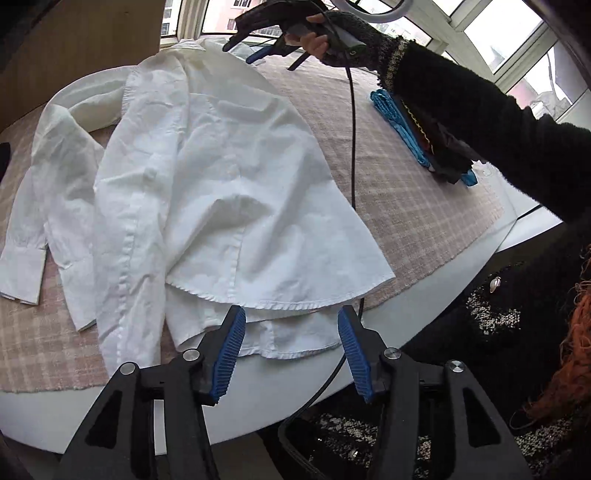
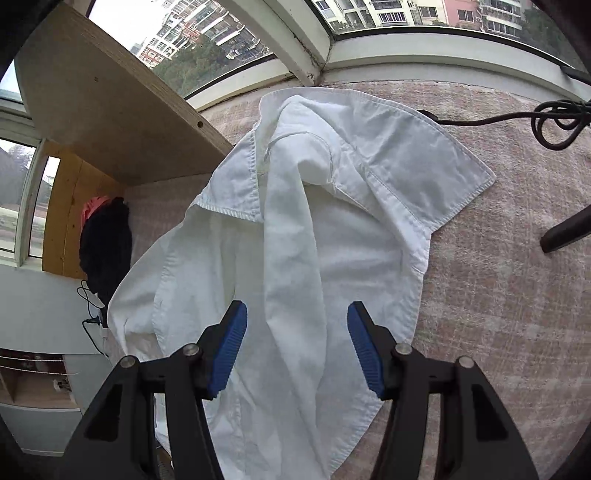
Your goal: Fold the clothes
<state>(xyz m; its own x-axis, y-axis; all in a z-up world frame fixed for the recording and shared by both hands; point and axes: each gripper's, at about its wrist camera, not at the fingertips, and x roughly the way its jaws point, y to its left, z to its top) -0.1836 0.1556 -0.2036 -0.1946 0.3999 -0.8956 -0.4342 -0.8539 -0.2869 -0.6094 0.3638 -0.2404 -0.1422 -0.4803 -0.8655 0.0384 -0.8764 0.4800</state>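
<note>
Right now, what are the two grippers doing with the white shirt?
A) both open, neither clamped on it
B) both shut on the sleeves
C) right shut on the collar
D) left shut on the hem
A: the left gripper has its blue pads spread at the hem of the white shirt, and the right gripper is equally spread above the shirt's body, with no cloth pinched in either.

I see a pink checked cloth (image 1: 399, 192) covering a white table (image 1: 532, 229). A stack of folded blue and dark fabrics (image 1: 424, 136) sits near its far right edge. A black cable (image 1: 352, 140) trails across. Wooden board (image 2: 110, 103) leans left; windows (image 2: 406, 14) show apartment blocks.
</note>
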